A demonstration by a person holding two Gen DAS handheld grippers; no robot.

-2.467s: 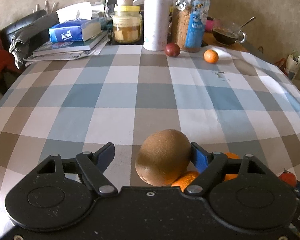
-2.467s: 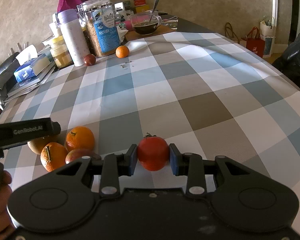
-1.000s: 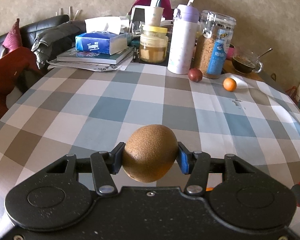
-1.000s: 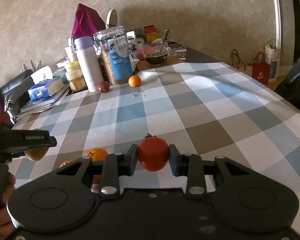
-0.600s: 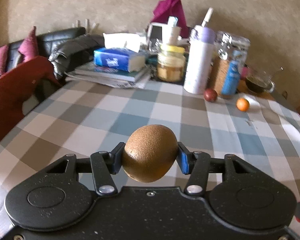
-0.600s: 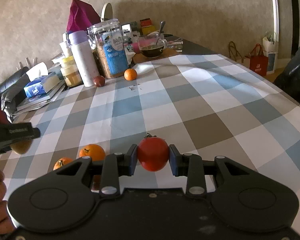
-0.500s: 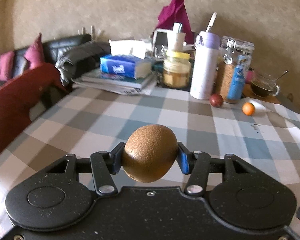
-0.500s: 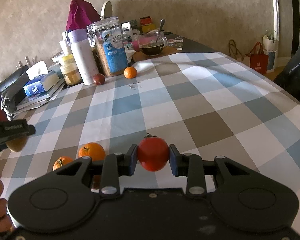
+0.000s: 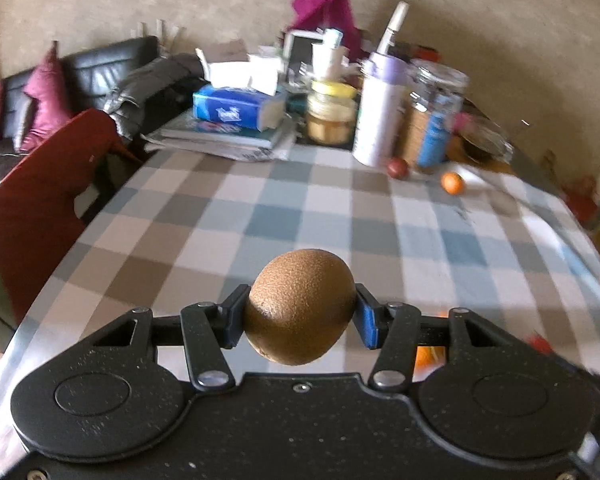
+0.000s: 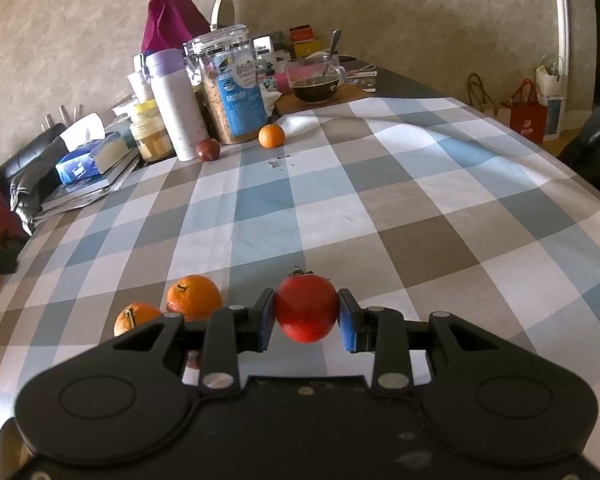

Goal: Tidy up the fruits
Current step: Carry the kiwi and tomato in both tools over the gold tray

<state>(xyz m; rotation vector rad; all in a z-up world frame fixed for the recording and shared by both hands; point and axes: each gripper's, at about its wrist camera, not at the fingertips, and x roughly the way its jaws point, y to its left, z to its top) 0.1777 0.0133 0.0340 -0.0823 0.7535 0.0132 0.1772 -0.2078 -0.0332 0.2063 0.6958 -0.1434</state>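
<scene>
My left gripper (image 9: pixel 300 316) is shut on a brown kiwi (image 9: pixel 300 306), held up above the checked tablecloth (image 9: pixel 300 216). In the right wrist view, my right gripper (image 10: pixel 305 318) is shut on a red tomato (image 10: pixel 306 307) just over the cloth. Two oranges (image 10: pixel 194 298) (image 10: pixel 136 318) lie on the cloth left of the right gripper. At the far end lie a small orange (image 10: pixel 271 136) and a dark red fruit (image 10: pixel 208 149); both show in the left wrist view too, the orange (image 9: pixel 452 182) and the dark fruit (image 9: pixel 398 168).
The far end is crowded: a white bottle (image 10: pixel 176 108), a cereal jar (image 10: pixel 232 88), a yellow-lidded jar (image 10: pixel 150 132), a glass bowl with a spoon (image 10: pixel 316 80), a tissue box on books (image 9: pixel 236 110). A red chair (image 9: pixel 40 196) stands at the left edge.
The left gripper rose and drew back toward the left with the kiwi, so the table now lies lower and further off in its view. The right gripper kept still with the tomato.
</scene>
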